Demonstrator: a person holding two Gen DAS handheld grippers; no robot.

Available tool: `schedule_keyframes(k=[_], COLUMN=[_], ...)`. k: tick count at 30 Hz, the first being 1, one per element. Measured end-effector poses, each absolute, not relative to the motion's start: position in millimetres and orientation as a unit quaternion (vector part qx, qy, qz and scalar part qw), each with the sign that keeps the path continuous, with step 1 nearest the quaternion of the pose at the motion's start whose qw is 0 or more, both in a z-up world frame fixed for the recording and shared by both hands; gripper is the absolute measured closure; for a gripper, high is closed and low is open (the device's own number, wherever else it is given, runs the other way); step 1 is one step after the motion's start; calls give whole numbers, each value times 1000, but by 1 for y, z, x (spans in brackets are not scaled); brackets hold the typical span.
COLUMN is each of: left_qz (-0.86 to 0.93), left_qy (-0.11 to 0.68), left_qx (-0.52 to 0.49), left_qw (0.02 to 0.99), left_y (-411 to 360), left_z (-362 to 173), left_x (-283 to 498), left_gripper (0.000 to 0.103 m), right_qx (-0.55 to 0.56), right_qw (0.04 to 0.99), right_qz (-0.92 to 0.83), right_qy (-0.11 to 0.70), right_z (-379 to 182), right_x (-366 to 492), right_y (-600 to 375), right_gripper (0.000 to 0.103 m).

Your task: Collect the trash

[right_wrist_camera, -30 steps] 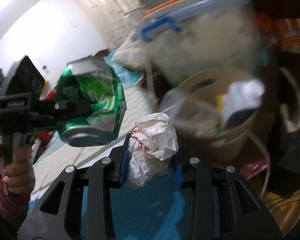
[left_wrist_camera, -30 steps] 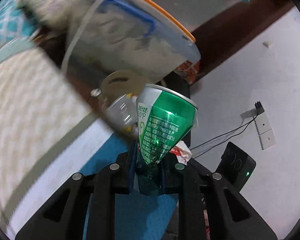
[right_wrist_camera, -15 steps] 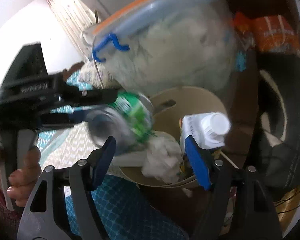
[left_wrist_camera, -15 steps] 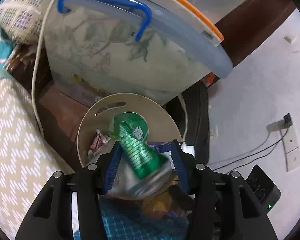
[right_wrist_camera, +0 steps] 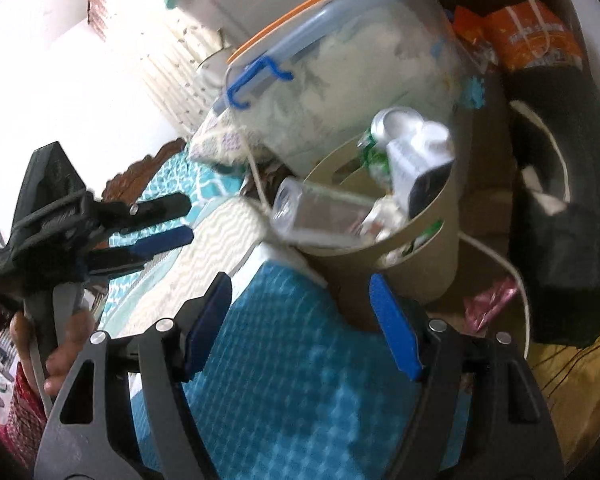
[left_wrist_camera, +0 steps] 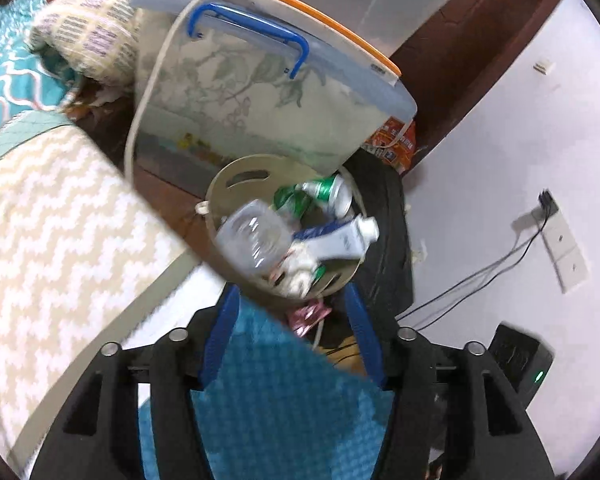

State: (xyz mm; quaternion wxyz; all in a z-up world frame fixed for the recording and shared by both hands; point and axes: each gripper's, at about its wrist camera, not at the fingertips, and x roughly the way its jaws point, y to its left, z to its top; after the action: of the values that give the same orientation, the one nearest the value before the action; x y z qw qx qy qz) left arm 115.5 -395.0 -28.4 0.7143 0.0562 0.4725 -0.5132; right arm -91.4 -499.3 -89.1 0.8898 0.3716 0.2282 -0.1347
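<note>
A beige round bin (left_wrist_camera: 240, 170) (right_wrist_camera: 424, 268) stands on the floor beside the bed. In it lie a green can (left_wrist_camera: 324, 194) (right_wrist_camera: 380, 136), a clear plastic bottle (left_wrist_camera: 254, 240) (right_wrist_camera: 320, 216), a white and blue carton (left_wrist_camera: 340, 238) (right_wrist_camera: 420, 168) and crumpled white paper (left_wrist_camera: 300, 266). My left gripper (left_wrist_camera: 290, 336) is open and empty, held back from the bin over the blue bedding; it also shows in the right wrist view (right_wrist_camera: 172, 220). My right gripper (right_wrist_camera: 304, 320) is open and empty, just short of the bin.
A clear storage box with blue handle (left_wrist_camera: 260, 92) (right_wrist_camera: 340, 72) stands behind the bin. A black bag (left_wrist_camera: 384, 220) (right_wrist_camera: 556, 208) sits to its right. A zigzag blanket (left_wrist_camera: 52, 232) and blue bedding (right_wrist_camera: 300, 380) lie near. Wall cables (left_wrist_camera: 480, 276) run right. A pink wrapper (left_wrist_camera: 308, 316) lies on the floor.
My left gripper let go of the green can and my right let go of the crumpled paper; both now lie in the bin. Both grippers opened and drew back.
</note>
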Motion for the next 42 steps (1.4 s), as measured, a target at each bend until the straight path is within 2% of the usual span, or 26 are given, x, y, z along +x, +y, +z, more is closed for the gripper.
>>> schedule_keyframes(k=[3,5,9,17,22,42], left_qz=[-503,-490,-465,-422,-403,-369], left_qy=[455,436,409,360,331,302], left_qx=[72,85,105,123,133,150], left_qw=[731,750,778,823,843,866], left_y=[-362,-334,-284,-220,-198,-160], left_z=[-30,-31,-30,-17,-8,2], left_x=[99,87,68,35,18,-2], left_gripper=[47,40,35,9,9,9], right_qx=[367,365,354,336,329,319], right_qw=[891,892,897,901,902,906], right_qz=[-124,-119,-109,-98,-102,-141], right_qy=[237,239,242,257,260,239], right_z=[-86,-83,-71,-50,-40,-15], right_x=[-91,-91,-93,-96,-104,-132], right_y=[-479,-467,-436,-386,-362,-327], right_gripper=[30,30,30,30,29,22])
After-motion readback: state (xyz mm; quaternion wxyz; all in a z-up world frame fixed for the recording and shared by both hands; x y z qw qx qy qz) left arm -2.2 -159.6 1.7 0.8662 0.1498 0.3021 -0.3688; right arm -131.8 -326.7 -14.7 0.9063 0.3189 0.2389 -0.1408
